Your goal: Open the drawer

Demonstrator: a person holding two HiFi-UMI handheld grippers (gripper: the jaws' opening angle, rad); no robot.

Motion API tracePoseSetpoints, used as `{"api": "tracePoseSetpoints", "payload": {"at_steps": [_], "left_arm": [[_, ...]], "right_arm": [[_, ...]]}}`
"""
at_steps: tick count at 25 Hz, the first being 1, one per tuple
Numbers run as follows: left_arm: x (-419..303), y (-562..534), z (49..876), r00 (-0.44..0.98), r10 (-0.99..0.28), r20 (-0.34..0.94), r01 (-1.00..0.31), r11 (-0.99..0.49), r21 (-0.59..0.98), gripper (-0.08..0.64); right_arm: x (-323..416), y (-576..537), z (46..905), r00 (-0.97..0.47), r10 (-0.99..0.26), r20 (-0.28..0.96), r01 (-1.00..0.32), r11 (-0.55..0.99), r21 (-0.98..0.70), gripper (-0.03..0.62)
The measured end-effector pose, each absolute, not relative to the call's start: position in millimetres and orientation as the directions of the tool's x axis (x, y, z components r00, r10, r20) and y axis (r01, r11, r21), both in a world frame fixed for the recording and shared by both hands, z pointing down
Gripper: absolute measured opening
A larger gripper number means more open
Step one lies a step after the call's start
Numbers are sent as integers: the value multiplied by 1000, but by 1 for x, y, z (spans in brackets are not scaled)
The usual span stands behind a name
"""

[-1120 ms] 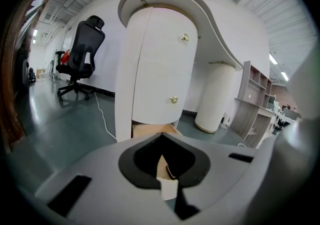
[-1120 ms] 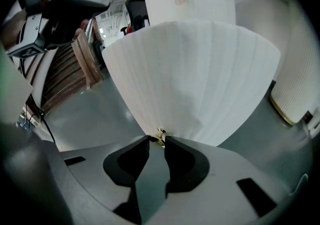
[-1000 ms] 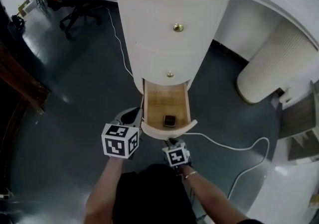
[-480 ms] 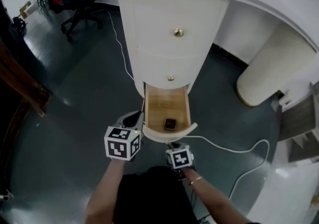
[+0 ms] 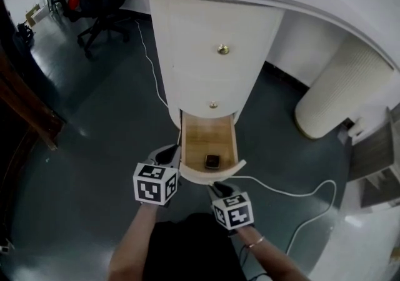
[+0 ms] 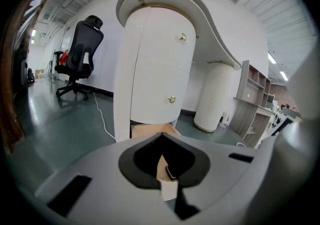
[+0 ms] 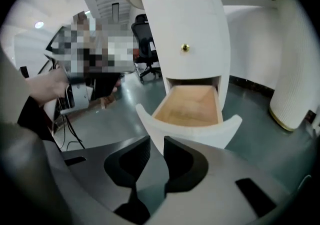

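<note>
A white rounded cabinet [image 5: 215, 55] has two shut drawers with brass knobs [image 5: 223, 49]. Its bottom drawer [image 5: 209, 139] stands pulled out, with a wooden inside, and a small dark object [image 5: 212, 161] lies near its curved white front [image 7: 190, 130]. My right gripper [image 5: 219, 187] hangs just short of that front, raised above it. Its jaws [image 7: 156, 141] stand apart and are closing, with nothing between them. My left gripper [image 5: 167, 155] sits beside the drawer's left side; its fingertips [image 6: 161, 139] meet and grip nothing.
A white cable [image 5: 294, 189] runs over the dark floor to the right of the drawer. A ribbed white column [image 5: 337, 86] stands at the right and an office chair [image 5: 100, 5] at the far left. A person's hand [image 7: 45, 84] holds a device to the left in the right gripper view.
My right gripper has risen and drawn back from the drawer front. The drawer stays pulled out, and the left gripper has not moved.
</note>
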State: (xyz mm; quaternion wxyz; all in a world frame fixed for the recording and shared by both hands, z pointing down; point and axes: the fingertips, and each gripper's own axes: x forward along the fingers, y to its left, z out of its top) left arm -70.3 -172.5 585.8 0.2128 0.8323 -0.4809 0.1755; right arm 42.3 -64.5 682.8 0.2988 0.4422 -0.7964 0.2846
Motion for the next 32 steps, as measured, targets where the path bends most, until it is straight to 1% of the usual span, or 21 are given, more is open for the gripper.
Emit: {"api": "tracePoseSetpoints", "payload": {"at_steps": [7, 12, 16, 19, 25, 32], "left_arm": [[-72, -172, 585, 471, -729, 496, -878, -442, 184, 2], [-73, -171, 584, 469, -732, 494, -879, -441, 181, 2], [-75, -171, 582, 470, -738, 483, -878, -445, 175, 2], [-78, -169, 582, 468, -743, 479, -879, -449, 162, 2], [-87, -171, 578, 453, -767, 455, -888, -432, 158, 2], [-89, -171, 568, 449, -786, 426, -892, -425, 155, 3]], "right_arm": [[21, -99, 630, -481, -624, 615, -857, 484, -179, 80], [15, -128, 605, -470, -697, 541, -866, 482, -132, 77], [10, -145, 581, -465, -762, 452, -874, 477, -96, 67], [10, -149, 566, -462, -795, 392, -881, 463, -99, 60], [27, -154, 545, -423, -849, 315, -906, 406, -122, 15], [59, -157, 534, -372, -886, 275, -928, 349, -132, 5]]}}
